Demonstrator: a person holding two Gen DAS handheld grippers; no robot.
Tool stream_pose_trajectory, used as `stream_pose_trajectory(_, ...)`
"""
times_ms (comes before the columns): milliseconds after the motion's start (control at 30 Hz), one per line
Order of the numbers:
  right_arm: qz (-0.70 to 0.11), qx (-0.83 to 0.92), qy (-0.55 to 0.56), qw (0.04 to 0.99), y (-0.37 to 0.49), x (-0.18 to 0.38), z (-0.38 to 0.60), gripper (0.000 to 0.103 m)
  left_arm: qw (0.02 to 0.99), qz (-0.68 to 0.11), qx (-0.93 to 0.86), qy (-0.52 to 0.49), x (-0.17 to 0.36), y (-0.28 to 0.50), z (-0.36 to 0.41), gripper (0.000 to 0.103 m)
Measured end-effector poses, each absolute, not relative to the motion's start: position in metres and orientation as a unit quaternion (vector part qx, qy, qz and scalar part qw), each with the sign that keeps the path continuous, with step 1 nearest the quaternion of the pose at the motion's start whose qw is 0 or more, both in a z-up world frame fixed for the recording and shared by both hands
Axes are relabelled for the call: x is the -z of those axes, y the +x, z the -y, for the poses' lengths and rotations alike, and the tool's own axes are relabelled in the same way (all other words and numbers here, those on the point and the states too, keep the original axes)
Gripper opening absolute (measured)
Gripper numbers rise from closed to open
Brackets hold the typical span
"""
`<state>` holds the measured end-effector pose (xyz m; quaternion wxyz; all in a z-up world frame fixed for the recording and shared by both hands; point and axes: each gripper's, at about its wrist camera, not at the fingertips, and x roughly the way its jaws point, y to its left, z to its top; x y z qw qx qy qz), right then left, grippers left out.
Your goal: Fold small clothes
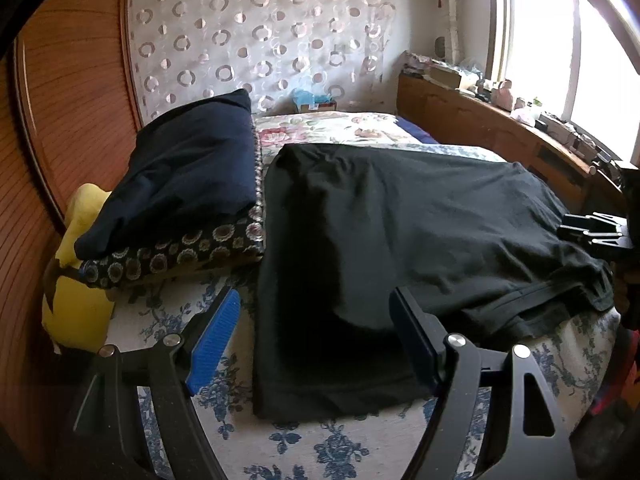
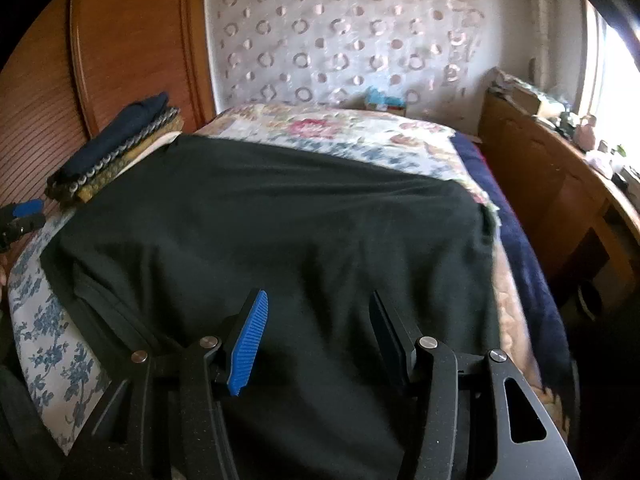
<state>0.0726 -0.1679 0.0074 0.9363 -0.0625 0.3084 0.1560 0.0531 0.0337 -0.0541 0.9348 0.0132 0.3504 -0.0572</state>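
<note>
A black garment (image 1: 400,220) lies spread flat on the floral bed cover (image 1: 300,444), with a folded hem along its near right edge. My left gripper (image 1: 314,296) stands open over the garment's near left corner, blue pads apart and not pressing the cloth. In the right wrist view the same black garment (image 2: 280,220) fills the middle. My right gripper (image 2: 317,296) hangs open above its near part with nothing clamped. The right gripper (image 1: 592,232) also shows at the garment's right edge, and the left gripper (image 2: 24,216) at its left edge.
A folded navy garment (image 1: 180,168) rests on a folded flower-patterned cloth (image 1: 172,256) at the left, beside a yellow cushion (image 1: 80,280). A wooden wardrobe (image 1: 60,120) stands left. A cluttered wooden shelf (image 1: 500,128) runs under the window at the right. A blue blanket (image 2: 528,264) edges the bed.
</note>
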Motion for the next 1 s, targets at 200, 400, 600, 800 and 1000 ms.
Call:
stream_pose_trajectory(200,-0.339,-0.171,-0.06,0.923,0.087,0.008,0.161,0.055,0.932,-0.359,0.049,0.002,0.062,0.06,-0.046,0.078)
stream_pose_trajectory(400,-0.34,-0.159,-0.072,0.924,0.097,0.007,0.158,0.058,0.923,-0.381,0.051,0.008,0.07,0.075,-0.048,0.078)
stream_pose_trajectory(600,-0.34,-0.161,-0.069,0.924,0.112,0.006,0.147,0.061,0.908,-0.412,0.077,-0.014,0.079,0.09,-0.048,0.078)
stream_pose_trajectory(800,-0.337,-0.16,-0.07,0.925,0.092,0.01,0.149,0.062,0.894,-0.442,0.075,-0.002,0.093,0.099,-0.044,0.078)
stream_pose_trajectory(1000,-0.337,-0.159,-0.07,0.925,0.085,0.01,0.151,0.063,0.891,-0.446,0.085,-0.008,0.095,0.101,-0.045,0.078)
